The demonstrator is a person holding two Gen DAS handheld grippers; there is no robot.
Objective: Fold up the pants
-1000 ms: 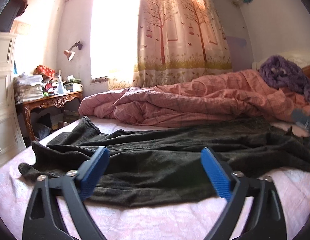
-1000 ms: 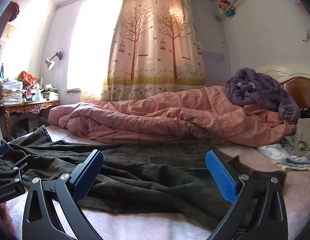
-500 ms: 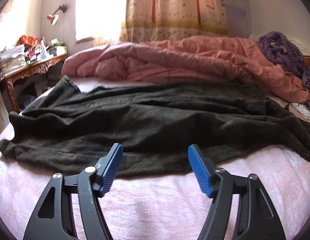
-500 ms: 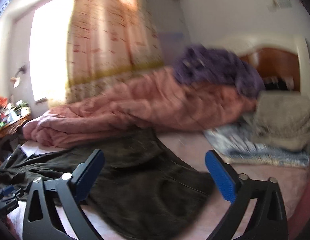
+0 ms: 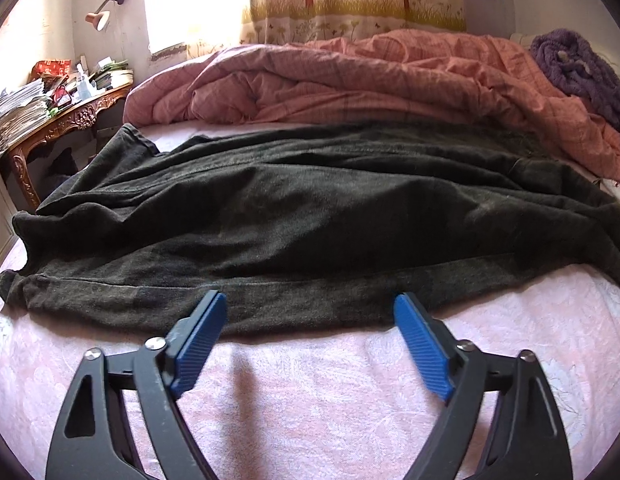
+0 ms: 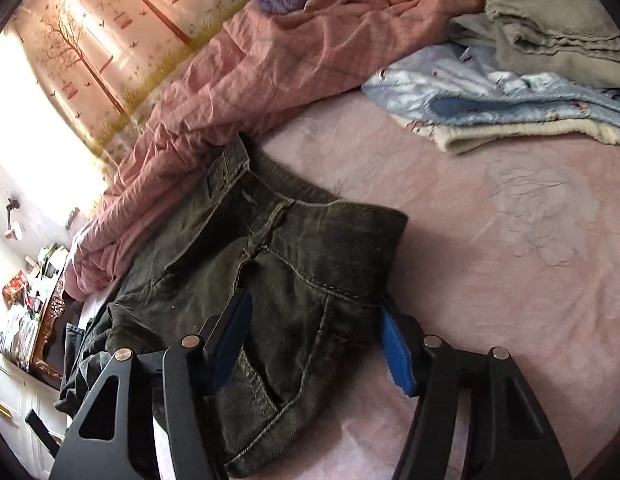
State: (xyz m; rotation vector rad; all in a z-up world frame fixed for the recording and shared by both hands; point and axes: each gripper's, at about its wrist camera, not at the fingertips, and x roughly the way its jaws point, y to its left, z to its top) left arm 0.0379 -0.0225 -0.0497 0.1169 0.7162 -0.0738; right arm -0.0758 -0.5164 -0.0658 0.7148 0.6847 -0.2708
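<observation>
Grasp stage of the fold. Dark pants lie spread along the bed's near edge. Left gripper, jaws opening, nothing between them, faces the leg hem; right gripper, jaws closing, straddles the waistband corner. Next: pinch both, lift together.

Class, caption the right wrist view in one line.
Right gripper closing over the pants waistband on the bed.

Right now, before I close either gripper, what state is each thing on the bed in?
Pants: unfolded, spread across the bed, waistband end under the right gripper.
Left gripper: jaws opening, empty, at the pants' near edge.
Right gripper: jaws closing, pants' waist corner between them, not yet pinched.
Pink duvet: bunched behind the pants.
Blue blanket: loosely folded.
</observation>
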